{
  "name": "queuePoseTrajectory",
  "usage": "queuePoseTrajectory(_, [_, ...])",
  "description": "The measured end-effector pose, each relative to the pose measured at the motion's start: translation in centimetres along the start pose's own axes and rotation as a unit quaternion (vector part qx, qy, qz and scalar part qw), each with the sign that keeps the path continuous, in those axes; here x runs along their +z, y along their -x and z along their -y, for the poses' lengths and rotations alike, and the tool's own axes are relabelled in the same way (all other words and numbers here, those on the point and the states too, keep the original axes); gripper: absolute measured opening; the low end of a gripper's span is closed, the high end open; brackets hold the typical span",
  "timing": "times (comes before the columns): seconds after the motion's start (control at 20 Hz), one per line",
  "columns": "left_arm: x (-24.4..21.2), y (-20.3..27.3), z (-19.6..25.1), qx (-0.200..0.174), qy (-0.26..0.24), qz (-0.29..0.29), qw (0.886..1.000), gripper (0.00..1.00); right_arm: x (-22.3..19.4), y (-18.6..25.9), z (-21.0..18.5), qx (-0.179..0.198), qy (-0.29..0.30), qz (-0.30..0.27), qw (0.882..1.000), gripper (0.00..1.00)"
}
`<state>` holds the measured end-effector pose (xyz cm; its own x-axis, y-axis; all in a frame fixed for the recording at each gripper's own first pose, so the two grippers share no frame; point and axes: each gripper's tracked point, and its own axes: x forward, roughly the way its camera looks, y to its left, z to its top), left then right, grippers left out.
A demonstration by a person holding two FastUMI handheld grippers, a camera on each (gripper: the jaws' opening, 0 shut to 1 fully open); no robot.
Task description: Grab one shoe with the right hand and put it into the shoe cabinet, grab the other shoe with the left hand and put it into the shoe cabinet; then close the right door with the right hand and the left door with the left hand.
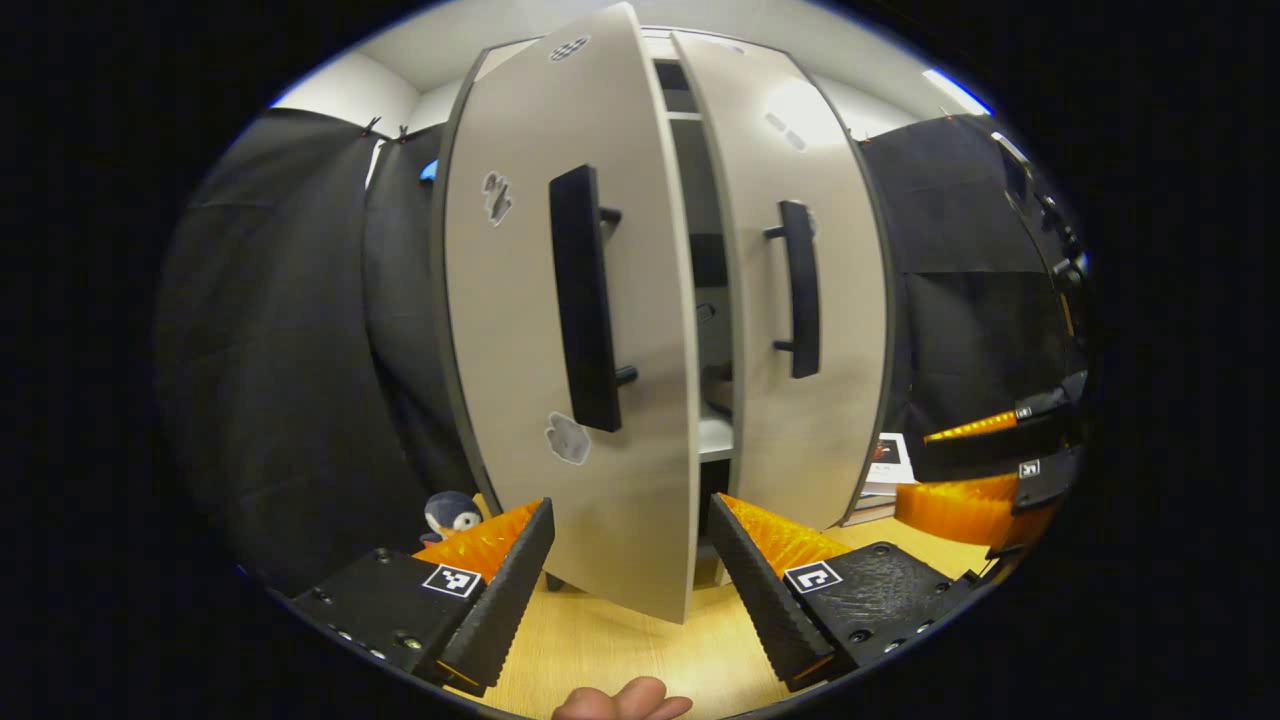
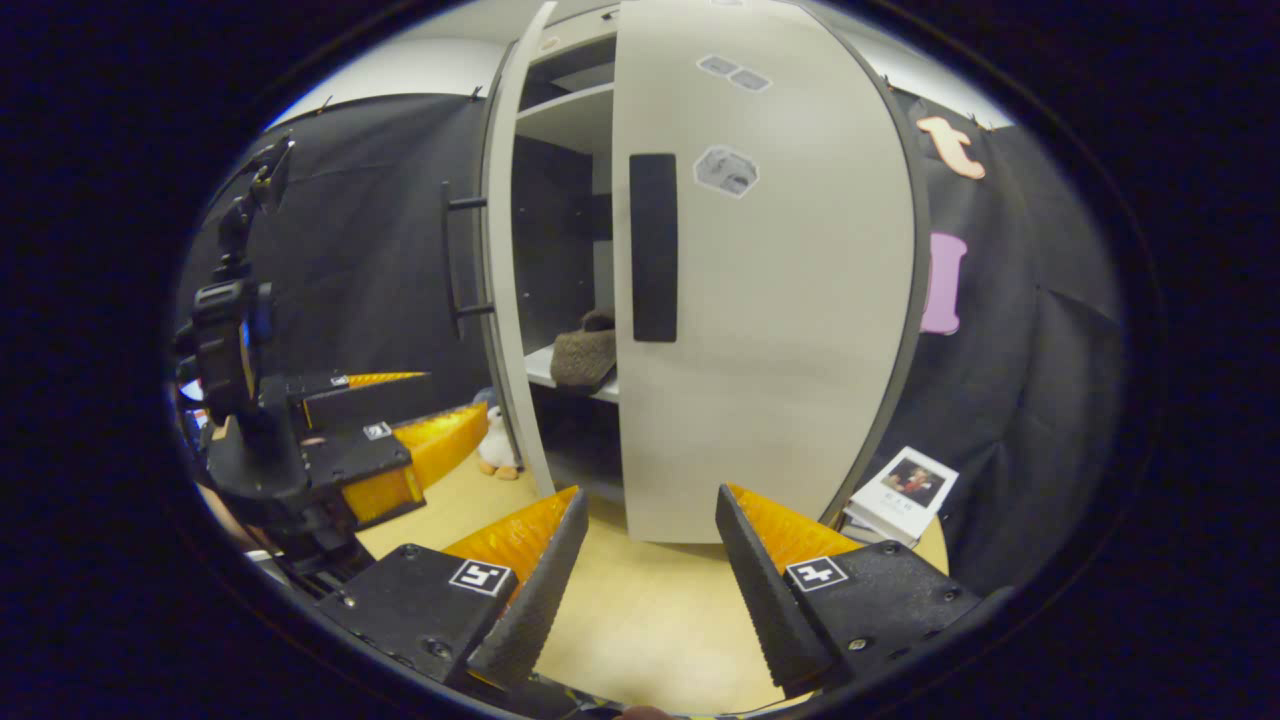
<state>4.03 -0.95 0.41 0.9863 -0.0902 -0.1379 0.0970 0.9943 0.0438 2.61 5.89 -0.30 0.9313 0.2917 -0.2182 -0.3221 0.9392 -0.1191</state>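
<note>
With both my grippers (image 1: pixel 630 570) (image 2: pixel 650 560) spread empty, I should push the left door (image 1: pixel 570 330) flush (shoe (image 2: pixel 585 355) shelved)

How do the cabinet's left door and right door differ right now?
The left door stands farther ajar than the right door, which is nearly shut. In the left gripper view the left door carries stickers beside and below its handle; the right door's are above it. Both are pale with a black vertical handle.

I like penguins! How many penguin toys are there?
1: a penguin on the floor left of the cabinet, beside its left door. Others may be hidden.
</note>
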Motion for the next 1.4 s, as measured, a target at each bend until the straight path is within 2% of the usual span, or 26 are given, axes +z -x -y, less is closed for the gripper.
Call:
queuePoseTrajectory(0.2, [1.5,0.4,1.0,-0.014,-0.012,0.035,0.999,0.94,3.2,1.5,1.1,-0.039,0.000,0.079,0.996,0.93])
queuePoseTrajectory(0.4, [2.6,0.6,0.7,-0.005,0.044,0.034,0.998,0.94,5.7,2.9,3.0,-0.081,-0.036,0.137,0.987,0.98])
queuePoseTrajectory(0.5, [2.5,0.7,0.4,-0.002,0.065,0.027,0.998,0.94,6.5,3.3,4.0,-0.098,-0.049,0.156,0.982,0.97])
queuePoseTrajectory(0.7, [1.4,1.4,-0.9,0.011,0.064,0.009,0.998,0.94,5.3,2.9,4.6,-0.108,-0.056,0.131,0.984,0.98])
queuePoseTrajectory(0.9, [1.0,1.8,-1.4,0.017,0.063,0.005,0.998,0.94,5.4,3.0,5.2,-0.119,-0.061,0.138,0.981,0.98])
queuePoseTrajectory(1.4, [1.3,1.4,-1.4,0.019,0.053,0.012,0.998,0.94,4.4,2.4,4.6,-0.101,-0.066,0.120,0.985,0.98])
